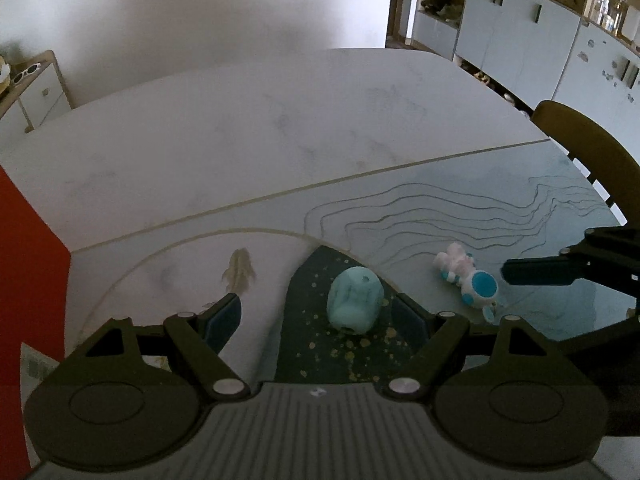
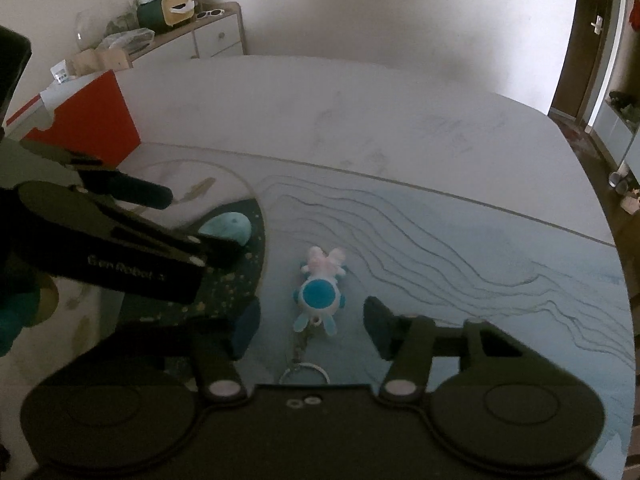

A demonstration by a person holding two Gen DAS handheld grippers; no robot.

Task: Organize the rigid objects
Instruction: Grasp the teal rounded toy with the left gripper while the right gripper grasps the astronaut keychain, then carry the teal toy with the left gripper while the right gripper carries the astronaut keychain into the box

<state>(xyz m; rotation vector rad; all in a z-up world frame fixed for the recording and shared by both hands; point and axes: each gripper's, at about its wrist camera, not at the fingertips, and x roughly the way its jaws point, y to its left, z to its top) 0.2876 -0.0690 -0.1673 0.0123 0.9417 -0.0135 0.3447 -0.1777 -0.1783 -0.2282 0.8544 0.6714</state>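
The only writing that can be read is pale lettering on the dark body of the left gripper [image 2: 196, 232], seen from the right wrist view at about nine o'clock of the picture: it reads roughly "Gen Robot", with a further character or two after it too blurred to make out. A small white mark sits on the ribbed grey housing at six o'clock in the left wrist view, too small to read. A small white label stands behind the red box [image 2: 86, 116] at ten o'clock in the right wrist view; its print cannot be made out.
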